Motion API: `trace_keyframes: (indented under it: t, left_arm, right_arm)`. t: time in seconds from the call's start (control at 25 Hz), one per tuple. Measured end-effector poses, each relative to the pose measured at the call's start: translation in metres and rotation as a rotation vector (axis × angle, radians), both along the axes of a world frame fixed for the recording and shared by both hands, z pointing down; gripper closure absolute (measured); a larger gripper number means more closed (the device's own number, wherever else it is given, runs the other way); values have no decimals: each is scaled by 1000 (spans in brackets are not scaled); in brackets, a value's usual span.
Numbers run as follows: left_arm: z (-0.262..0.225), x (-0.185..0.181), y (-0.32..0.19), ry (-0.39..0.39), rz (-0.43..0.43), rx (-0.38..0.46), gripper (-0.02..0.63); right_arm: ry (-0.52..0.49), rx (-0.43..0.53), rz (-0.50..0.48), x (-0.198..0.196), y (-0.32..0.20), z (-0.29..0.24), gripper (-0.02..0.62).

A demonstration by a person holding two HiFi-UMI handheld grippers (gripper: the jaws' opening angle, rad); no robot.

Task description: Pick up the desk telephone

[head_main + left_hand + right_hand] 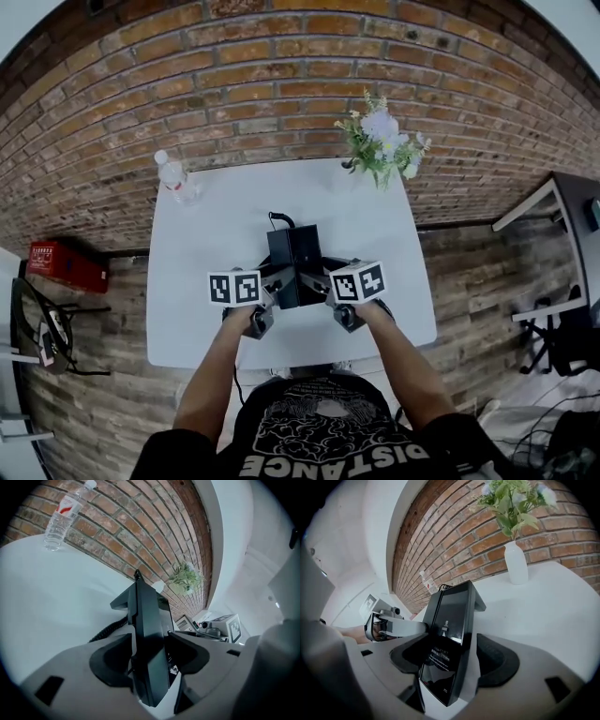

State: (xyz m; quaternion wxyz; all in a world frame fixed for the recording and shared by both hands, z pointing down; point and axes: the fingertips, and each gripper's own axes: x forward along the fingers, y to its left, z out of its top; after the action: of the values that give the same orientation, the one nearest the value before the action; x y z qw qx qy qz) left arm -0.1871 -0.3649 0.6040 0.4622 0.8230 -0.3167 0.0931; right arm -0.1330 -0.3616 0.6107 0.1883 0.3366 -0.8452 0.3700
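Closest to me, the left claw [277, 281] and right claw [324, 283] stand spread wide, straddling the two sides of the black desk telephone [292, 251]. It sits on the white table [187, 309], toward the near edge. Neither claw's pads squeeze it, as far as I can tell. I'd close both evenly on the rigid side edges, then raise both hands level together, minding the black coiled cord [110, 627] on its left. Room is generous: the clear plastic bottle [173, 178] far left and the white vase of flowers [516, 562] far right stand well apart.
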Motion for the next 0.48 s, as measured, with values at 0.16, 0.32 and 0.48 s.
trace_keyframes:
  t: [0.16,0.32,0.48]
  left_arm:
    - [0,5,-3,49,18,-17,380]
    - [3,5,-7,74,-6,-42,385]
    - [6,5,-9,103,-43,-53,407]
  right_arm:
    - [10,-16,-6,-5,1,5,307]
    - [11,-23,2,-5,0,7,307]
    - [-7,-21,11,-5,0,8,307]
